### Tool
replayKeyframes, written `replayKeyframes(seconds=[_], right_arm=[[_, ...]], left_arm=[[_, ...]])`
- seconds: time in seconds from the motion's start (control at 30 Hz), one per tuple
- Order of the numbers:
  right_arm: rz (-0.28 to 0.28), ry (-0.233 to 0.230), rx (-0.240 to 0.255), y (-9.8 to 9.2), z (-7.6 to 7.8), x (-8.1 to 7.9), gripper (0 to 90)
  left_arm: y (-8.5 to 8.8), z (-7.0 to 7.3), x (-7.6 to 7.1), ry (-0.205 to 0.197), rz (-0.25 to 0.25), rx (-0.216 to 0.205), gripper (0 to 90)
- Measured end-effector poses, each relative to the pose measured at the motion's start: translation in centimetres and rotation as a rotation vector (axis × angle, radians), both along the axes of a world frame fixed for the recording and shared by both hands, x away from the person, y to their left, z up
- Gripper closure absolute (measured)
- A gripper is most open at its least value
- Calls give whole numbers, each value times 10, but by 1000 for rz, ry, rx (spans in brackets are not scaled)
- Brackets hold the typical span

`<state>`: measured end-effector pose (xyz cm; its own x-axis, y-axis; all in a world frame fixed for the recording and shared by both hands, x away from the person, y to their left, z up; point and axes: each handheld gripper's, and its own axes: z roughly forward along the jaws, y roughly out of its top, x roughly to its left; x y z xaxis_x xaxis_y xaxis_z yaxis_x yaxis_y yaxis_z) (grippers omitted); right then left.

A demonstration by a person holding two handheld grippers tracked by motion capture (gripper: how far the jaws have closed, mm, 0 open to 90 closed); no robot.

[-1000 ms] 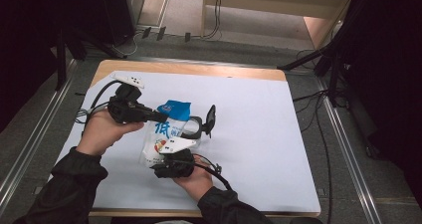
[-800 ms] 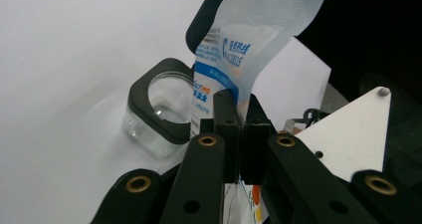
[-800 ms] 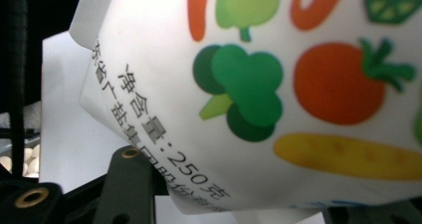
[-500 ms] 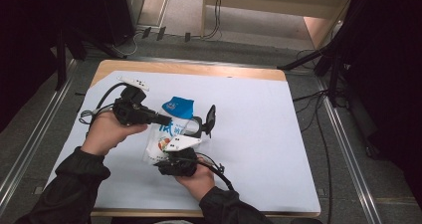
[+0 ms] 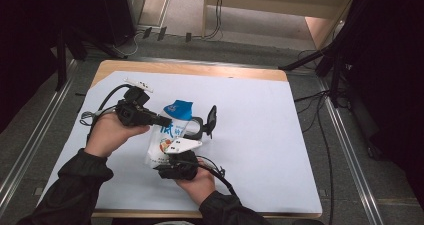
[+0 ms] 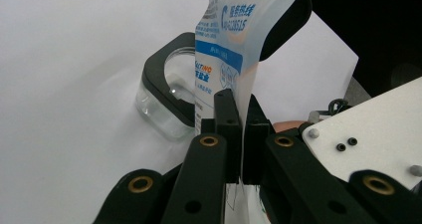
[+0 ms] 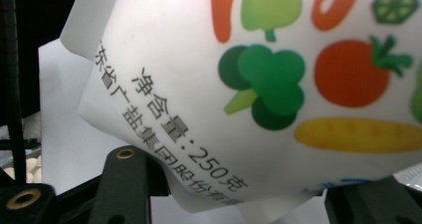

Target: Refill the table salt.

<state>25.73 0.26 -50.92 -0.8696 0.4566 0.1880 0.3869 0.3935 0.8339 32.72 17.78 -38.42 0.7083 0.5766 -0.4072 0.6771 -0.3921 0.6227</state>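
One pouch [image 5: 170, 135], one small clear jar [image 5: 192, 128] and two claws sit over the counter [image 5: 260, 135], which is covered by a white sheet.

The pouch is a soft white plastic bag with a blue top end and blue printing. On its lower part are pictures of vegetables (broccoli, a tomato, a carrot) and black characters with "250". It lies between the two hands, near the middle-left of the sheet.

The left claw [image 6: 238, 129] is closed tight on one thin edge of the pouch [image 6: 226, 50], its two jaws pressed flat against the film.

The right claw [image 5: 176, 155] holds the opposite end from below. In its own view the pouch [image 7: 278, 99] fills the space between the spread jaws, though I cannot tell how firmly they bear on it.

The jar [image 6: 166, 102] has a black frame and stands on the sheet just beside the pouch.
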Motion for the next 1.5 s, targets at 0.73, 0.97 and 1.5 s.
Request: replayKeyframes(seconds=[0.73,0.97,1.5], right_arm=[[12,107,41,-4,1,9,538],[21,116,40,-3,2,10,532],[18,135,69,-3,4,10,558]], left_arm=[[-13,-15,13,-37,29,-31,900],[-15,-18,15,-41,42,-36,900],[-16,-20,15,-14,32,-39,874]])
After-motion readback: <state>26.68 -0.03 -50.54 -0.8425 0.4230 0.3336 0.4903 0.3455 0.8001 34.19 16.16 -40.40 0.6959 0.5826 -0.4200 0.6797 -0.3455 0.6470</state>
